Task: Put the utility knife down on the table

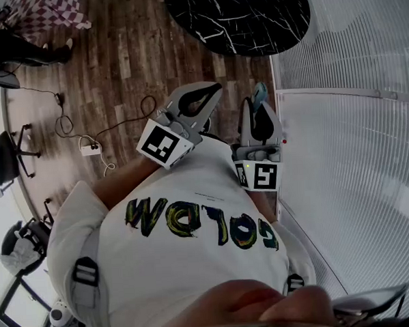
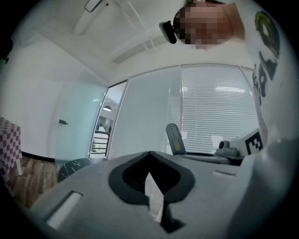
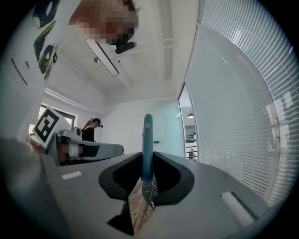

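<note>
I find the right gripper (image 3: 147, 158) closed on the utility knife (image 3: 147, 137): in the right gripper view the teal handle stands upright between the two jaws, which press on it from either side, and most of its length reaches past their tips. The knife is therefore in the air, held in front of my white shirt (image 1: 192, 194), and not on any surface. The black marble table (image 1: 238, 14) lies at the top of the head view, well apart from the knife and lower than it. The left gripper (image 1: 211, 94) sits just beside the right one, close to my chest, both pointing roughly level. In the left gripper view its jaws meet at the tips, with only a thin sliver of background showing lower down, and I see nothing held between them. That same view shows the knife from the side, with a yellow patch on its handle, sticking up out of the right gripper. White slatted blinds (image 1: 353, 131) run along the right side of the head view. The wooden floor (image 1: 117, 61) carries a loose cable and a white power strip (image 1: 91, 149) at the left. Another person (image 3: 91, 130) stands in the background of the right gripper view
</note>
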A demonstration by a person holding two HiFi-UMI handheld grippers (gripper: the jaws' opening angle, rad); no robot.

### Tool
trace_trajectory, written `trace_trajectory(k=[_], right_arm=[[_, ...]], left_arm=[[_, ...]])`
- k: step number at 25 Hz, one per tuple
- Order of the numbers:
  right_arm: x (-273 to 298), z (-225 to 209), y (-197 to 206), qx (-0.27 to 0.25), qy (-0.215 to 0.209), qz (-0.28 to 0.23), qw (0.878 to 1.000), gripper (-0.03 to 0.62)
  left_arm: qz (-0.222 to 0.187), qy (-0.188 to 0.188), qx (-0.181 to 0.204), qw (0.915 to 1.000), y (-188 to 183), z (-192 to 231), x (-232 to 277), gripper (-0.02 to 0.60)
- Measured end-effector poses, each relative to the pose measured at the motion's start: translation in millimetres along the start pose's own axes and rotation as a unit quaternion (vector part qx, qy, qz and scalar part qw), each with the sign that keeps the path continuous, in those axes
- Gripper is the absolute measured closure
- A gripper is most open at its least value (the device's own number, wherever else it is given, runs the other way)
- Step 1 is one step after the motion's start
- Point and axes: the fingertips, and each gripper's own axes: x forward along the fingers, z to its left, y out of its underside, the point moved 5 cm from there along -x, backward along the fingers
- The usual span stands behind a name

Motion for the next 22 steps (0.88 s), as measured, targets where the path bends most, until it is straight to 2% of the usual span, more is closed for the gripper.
trace_trajectory(k=[6,13,18,22], right_arm=[[0.1,-3.1,-5.4,0.006,0.008,-0.004,1.0,0.522],[6.3,-9.8,-19.0,0.005,0.011,0.007,1.0,0.522],[-4.0,-34.9,-7.4,0.025,-0.001,0.005,1.0,0.522],[4.6,-10.9,-11.8,0.032,-0.016,0.008,0.999,0.522]], left_arm=[[-0.013,0.0,0.004,0.9999,-10.8,0.6,6.4,0.578],[0.0,-0.005,-0.018,0.9998,-13.1,-2.0,13.3,0.578],[0.011,-0.015,-0.012,0.9997,0.4,-15.6,33.2,0.578],[0.001,-0.02,-0.018,0.9996,-9.6,-2.2,13.6,0.578]])
